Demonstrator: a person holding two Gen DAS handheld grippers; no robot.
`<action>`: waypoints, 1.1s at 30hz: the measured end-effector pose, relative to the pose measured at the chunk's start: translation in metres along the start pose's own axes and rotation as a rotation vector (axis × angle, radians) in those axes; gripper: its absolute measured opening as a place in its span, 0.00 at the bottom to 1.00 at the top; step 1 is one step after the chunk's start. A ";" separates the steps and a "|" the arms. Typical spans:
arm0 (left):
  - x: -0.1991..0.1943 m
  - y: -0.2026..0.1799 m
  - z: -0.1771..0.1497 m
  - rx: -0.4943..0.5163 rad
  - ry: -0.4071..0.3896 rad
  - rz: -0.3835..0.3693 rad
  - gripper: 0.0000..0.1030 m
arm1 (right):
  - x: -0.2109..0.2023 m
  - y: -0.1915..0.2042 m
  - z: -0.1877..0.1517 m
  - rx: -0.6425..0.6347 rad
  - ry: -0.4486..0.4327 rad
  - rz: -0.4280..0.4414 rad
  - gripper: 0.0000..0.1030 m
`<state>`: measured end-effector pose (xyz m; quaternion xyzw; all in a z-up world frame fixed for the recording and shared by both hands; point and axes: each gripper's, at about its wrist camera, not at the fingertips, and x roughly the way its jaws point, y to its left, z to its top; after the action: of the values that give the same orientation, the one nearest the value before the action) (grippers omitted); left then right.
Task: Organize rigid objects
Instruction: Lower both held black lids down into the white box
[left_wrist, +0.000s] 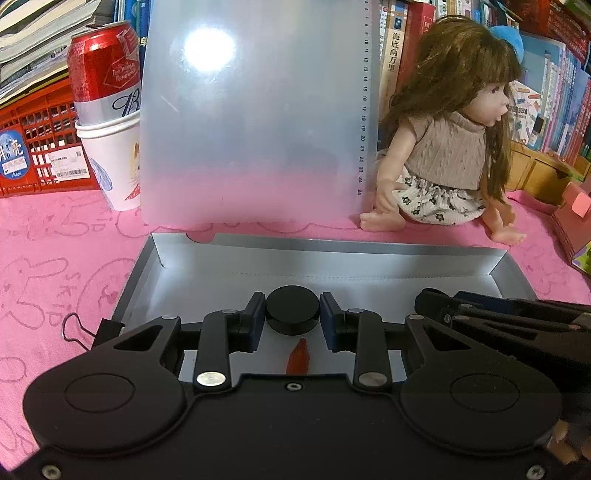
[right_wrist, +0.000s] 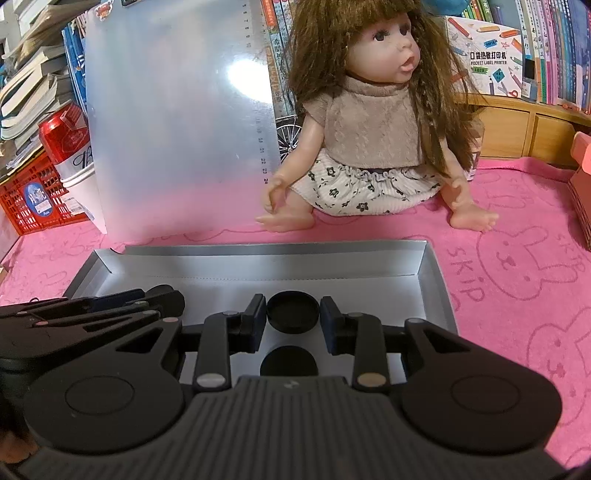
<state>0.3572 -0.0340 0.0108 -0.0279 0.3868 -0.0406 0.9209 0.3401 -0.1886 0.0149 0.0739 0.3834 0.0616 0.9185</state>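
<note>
A shallow silver box (left_wrist: 369, 251) lies open on the pink cloth, its translucent lid (left_wrist: 255, 110) standing upright behind it. My left gripper (left_wrist: 292, 314) is over the box with its fingers against both sides of a black round cap (left_wrist: 292, 308). A small red piece (left_wrist: 298, 358) lies on the box floor below it. My right gripper (right_wrist: 293, 314) holds a second black round cap (right_wrist: 293, 310), hollow side up, between its fingers. Another black round piece (right_wrist: 289, 360) lies under it in the box (right_wrist: 436, 280). Each gripper shows at the edge of the other's view.
A long-haired doll (left_wrist: 443, 147) sits behind the box on the right. A red can in a white paper cup (left_wrist: 107, 118) and a red crate (left_wrist: 37, 147) stand at the left. A black binder clip (left_wrist: 79, 330) is on the box's left edge. Books line the back.
</note>
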 end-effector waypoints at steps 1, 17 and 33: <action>0.000 0.000 0.000 -0.002 0.002 0.000 0.30 | 0.000 0.000 0.000 0.002 0.001 -0.001 0.36; 0.005 -0.002 0.001 0.028 0.031 0.013 0.30 | 0.006 0.004 -0.002 -0.042 0.031 -0.028 0.37; 0.007 -0.005 0.002 0.058 0.052 0.019 0.30 | 0.009 0.011 0.003 -0.083 0.066 -0.060 0.39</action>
<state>0.3630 -0.0396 0.0077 0.0037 0.4094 -0.0438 0.9113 0.3474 -0.1767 0.0125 0.0224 0.4127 0.0522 0.9091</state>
